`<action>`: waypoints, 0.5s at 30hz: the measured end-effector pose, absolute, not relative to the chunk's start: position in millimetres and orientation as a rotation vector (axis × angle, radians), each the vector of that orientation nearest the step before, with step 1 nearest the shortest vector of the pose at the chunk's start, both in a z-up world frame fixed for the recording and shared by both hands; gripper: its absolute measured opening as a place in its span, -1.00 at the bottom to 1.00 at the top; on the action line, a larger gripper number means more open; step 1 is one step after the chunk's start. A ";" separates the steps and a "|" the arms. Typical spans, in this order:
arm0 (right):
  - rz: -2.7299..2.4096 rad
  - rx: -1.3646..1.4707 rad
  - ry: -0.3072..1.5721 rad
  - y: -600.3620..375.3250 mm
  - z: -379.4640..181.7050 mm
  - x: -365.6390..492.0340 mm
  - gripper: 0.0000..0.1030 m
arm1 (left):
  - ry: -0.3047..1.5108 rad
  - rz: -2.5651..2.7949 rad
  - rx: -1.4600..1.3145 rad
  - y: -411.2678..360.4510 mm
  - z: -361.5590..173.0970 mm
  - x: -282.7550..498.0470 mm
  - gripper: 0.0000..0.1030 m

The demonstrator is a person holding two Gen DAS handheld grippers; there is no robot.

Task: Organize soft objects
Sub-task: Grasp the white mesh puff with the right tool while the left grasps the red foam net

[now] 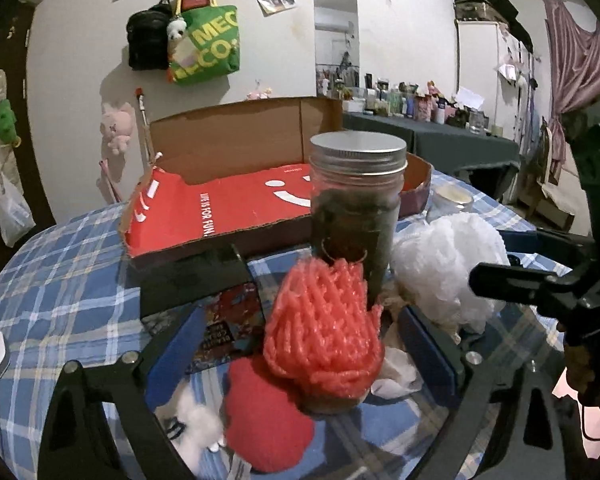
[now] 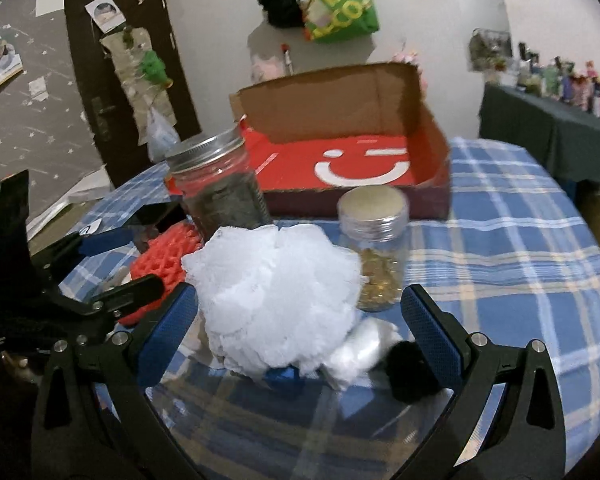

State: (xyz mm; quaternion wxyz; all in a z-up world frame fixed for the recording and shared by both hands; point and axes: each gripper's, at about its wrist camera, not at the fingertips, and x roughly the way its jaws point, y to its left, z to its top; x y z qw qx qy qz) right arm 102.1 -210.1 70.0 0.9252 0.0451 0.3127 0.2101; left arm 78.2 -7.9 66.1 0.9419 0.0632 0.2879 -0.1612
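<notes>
Tools stood wide open: the left tool [image 1: 300, 356] flanked a red net [image 1: 324, 332], the right tool [image 2: 300, 332] a white puff [image 2: 276, 300]. Both items lay on the bench [image 2: 500, 248] before a jar [image 1: 356, 200] and box [image 2: 340, 160].

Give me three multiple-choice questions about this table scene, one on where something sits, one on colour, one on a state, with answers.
1. Where is the white mesh puff?
A. inside the cardboard box
B. on the table between the right gripper's fingers
C. on top of a jar

2. What colour is the foam net between the left gripper's fingers?
A. coral red
B. green
C. black

3. The cardboard box is:
A. taped shut
B. open, nothing inside
C. open, full of toys

Answers: B, the puff sits between the right gripper's blue pads; A, the netting is coral red; B, its red floor shows bare.
</notes>
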 end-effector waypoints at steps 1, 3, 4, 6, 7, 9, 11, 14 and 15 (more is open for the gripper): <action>0.442 0.093 0.652 -209.1 67.7 103.9 1.00 | 0.593 -0.327 0.132 -8.5 65.3 80.1 0.92; 0.454 0.090 0.667 -205.9 65.3 108.4 1.00 | 0.601 -0.326 0.137 -8.8 64.1 83.4 0.89; 0.462 0.091 0.675 -205.0 64.2 109.9 1.00 | 0.601 -0.328 0.141 -9.8 63.5 83.5 0.89; 0.476 0.096 0.688 -202.7 62.3 112.4 1.00 | 0.599 -0.328 0.149 -11.1 62.5 82.9 0.87; 0.478 0.095 0.691 -201.4 61.6 112.5 1.00 | 0.599 -0.329 0.154 -11.0 62.8 84.8 0.85; 0.484 0.089 0.694 -198.6 60.6 113.4 0.99 | 0.600 -0.332 0.168 -12.8 61.2 83.6 0.76; 0.487 0.080 0.696 -197.0 60.1 112.4 0.91 | 0.602 -0.330 0.179 -13.5 59.9 82.4 0.67; 0.493 0.071 0.697 -194.2 59.8 110.9 0.75 | 0.609 -0.337 0.180 -14.7 58.0 82.1 0.47; 0.495 0.069 0.699 -192.9 59.7 111.3 0.67 | 0.613 -0.342 0.177 -14.6 57.6 82.5 0.35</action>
